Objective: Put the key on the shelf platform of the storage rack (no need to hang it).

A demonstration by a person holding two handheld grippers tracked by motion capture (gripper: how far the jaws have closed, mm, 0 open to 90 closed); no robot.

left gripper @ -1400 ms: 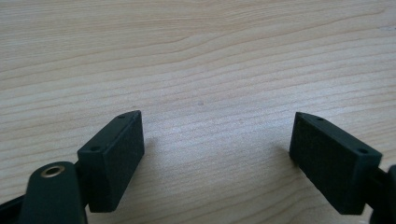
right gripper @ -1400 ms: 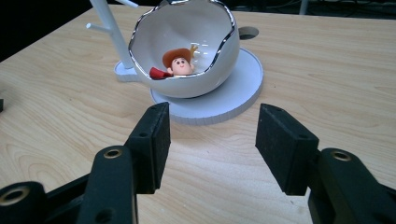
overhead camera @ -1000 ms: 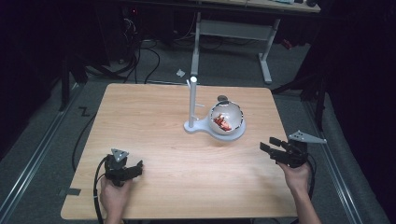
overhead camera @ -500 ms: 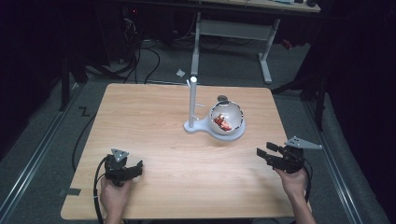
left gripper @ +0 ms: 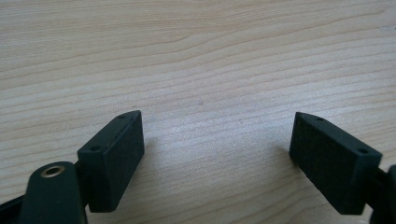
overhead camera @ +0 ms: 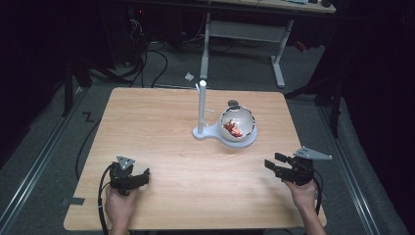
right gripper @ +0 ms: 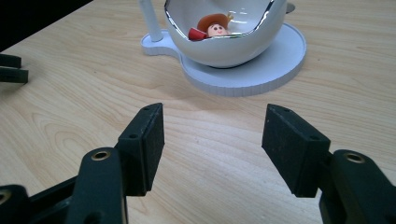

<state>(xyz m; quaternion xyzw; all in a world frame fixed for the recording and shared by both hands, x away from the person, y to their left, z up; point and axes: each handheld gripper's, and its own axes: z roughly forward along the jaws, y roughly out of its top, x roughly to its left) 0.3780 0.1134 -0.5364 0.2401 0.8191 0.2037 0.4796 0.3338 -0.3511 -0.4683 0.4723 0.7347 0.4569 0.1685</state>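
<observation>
A white egg-shaped shell (overhead camera: 238, 124) (right gripper: 224, 35) with a jagged silver rim sits on a white base plate (overhead camera: 250, 141) (right gripper: 261, 70) at the table's right middle. Inside it lies a small toy figure (overhead camera: 235, 129) (right gripper: 212, 27) with a brown hat and red clothing. A white post (overhead camera: 201, 105) (right gripper: 149, 18) rises from the base's left end. My right gripper (overhead camera: 275, 164) (right gripper: 212, 147) is open near the front right edge, pointing at the shell from a distance. My left gripper (overhead camera: 142, 177) (left gripper: 217, 154) is open and low over bare wood at the front left.
The wooden table (overhead camera: 161, 132) has dark floor around it, with cables (overhead camera: 147, 58) and a desk frame (overhead camera: 279, 49) behind. The left gripper's jaws appear at the far left in the right gripper view (right gripper: 11, 67).
My right gripper has moved toward the table's front edge and slightly left. The left gripper, shell and stand have stayed still.
</observation>
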